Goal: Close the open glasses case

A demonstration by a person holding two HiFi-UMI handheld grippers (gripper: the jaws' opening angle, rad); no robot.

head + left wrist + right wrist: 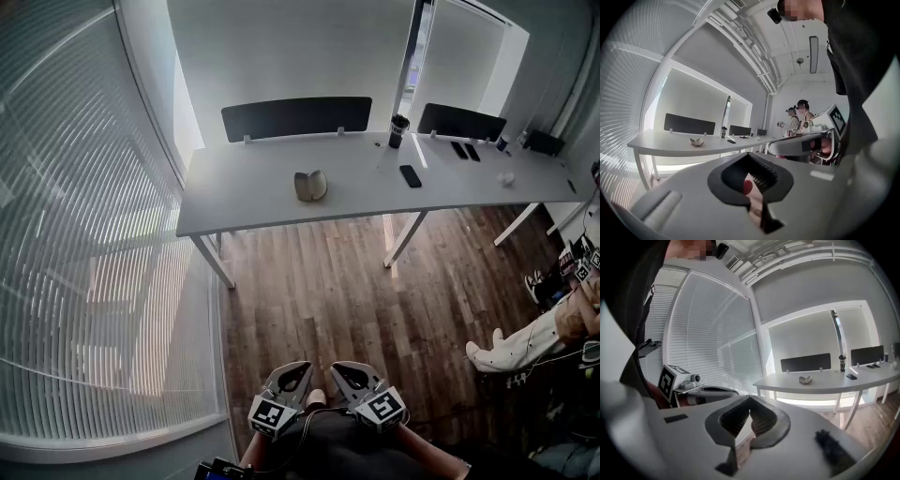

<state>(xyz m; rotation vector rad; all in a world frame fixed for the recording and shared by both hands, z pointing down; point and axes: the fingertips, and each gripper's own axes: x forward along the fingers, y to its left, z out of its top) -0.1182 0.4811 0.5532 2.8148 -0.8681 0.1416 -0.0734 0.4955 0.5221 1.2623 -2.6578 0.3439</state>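
1. Left gripper (749, 157): my two jaws are closed, tip against tip. The ribbed pads (762, 173) frame only a small hollow, and nothing is between them.

2. Right gripper (750, 399): my jaws are likewise brought together at the tips and hold nothing. Through the hollow behind the tips, only the floor shows.

3. Position of both grippers: in the head view they sit side by side at the bottom edge, close to my body. They are just apart, with their tips pointing forward over the wooden floor (328, 281). Each gripper view shows the other gripper and its marker cube (836, 119) alongside.

4. Glasses case (310, 185): it lies open on the white desk (244, 192), with the two shell halves spread apart. It is well away from both grippers, across the floor. It sits roughly mid-desk, in front of the left black divider panel (295, 117).

5. Other items on the desk: a dark tumbler (398, 130) stands upright to the right of the case, near the far edge. A black phone (410, 175) lies flat in front of the tumbler. A second black panel (459, 122) stands farther right.

6. Surroundings: slatted blinds (84, 234) cover the curved glazing on my left. Another person's leg and white shoe (497, 354) are at the right edge of the head view.
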